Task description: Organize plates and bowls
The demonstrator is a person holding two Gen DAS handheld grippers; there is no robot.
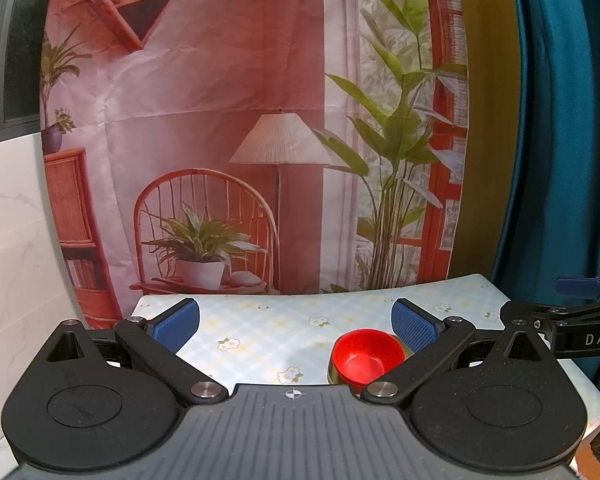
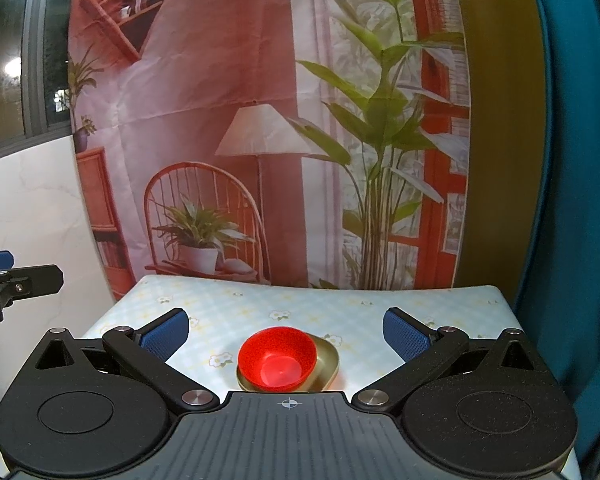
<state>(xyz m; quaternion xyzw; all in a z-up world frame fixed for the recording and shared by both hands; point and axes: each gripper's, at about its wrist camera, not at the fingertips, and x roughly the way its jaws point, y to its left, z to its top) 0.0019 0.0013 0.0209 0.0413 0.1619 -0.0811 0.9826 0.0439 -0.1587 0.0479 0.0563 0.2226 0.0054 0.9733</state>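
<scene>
The red bowl (image 2: 277, 362) covers most of the gold plate (image 2: 328, 358) beneath it. In the left wrist view, the left gripper's right finger (image 1: 414, 326) hides the plate's right side.

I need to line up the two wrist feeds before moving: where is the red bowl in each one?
Left wrist: red bowl sits low and right of centre, beside the right blue pad of the open left tongs.
Right wrist: red bowl sits low, near centre, between the open right tongs.
Shared landmark: the gold dish under the bowl, on the floral tablecloth.
</scene>
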